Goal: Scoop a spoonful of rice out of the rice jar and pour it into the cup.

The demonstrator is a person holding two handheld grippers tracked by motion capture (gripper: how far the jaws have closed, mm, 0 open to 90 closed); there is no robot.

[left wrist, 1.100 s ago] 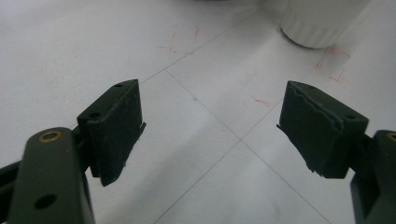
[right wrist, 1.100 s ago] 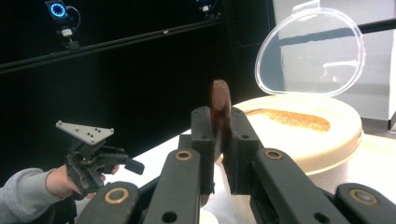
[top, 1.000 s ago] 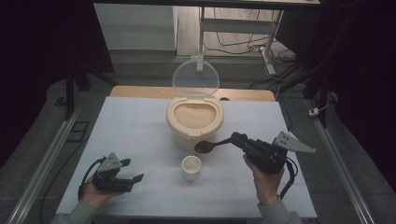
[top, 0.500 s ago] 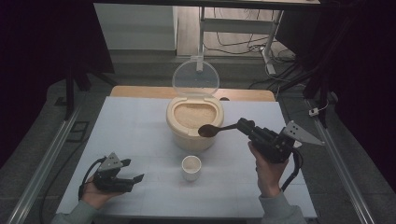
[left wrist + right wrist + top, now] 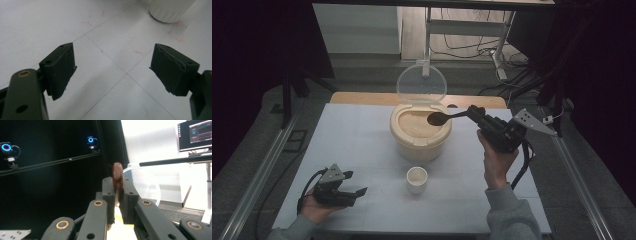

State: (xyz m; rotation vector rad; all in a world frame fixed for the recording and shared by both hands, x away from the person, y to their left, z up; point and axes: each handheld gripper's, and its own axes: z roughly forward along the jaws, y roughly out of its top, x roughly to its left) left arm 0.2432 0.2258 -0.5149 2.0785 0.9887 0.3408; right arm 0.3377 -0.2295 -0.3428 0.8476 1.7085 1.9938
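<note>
**A:** Dark walls and cables ring the pale table [image 5: 362, 150]; what is the right gripper [image 5: 475, 114] doing at centre right of the high view?

**B:** Its jaws are clamped tight on the handle of a dark spoon [image 5: 439, 118], whose bowl hangs over the open tub of rice [image 5: 417, 125] in the middle of the frame. In the right gripper view the spoon [image 5: 116, 173] stands edge-on between the pads.

**A:** How will the spoon handle?

**B:** I judge it stiff and light, thin in the handle, so it can twist in the pads if the bowl digs into packed grain. Holding it near the end of the handle, as now, gives reach but little leverage. The grains are loose and will spill if the bowl tips.

**A:** And the left gripper [image 5: 354, 192]?

**B:** It rests at lower left with jaws spread wide and nothing between them; the left gripper view looks over bare table towards the foot of a white cup [image 5: 171, 10].

**A:** What is hard to see?

**B:** Whether the spoon carries any rice, since its bowl is dark and small. The cup [image 5: 417, 178] below the tub shows a pale inside, but I cannot tell how full it is. The clear lid [image 5: 421, 82] stands up behind the tub, and its hinge is blurred.
</note>
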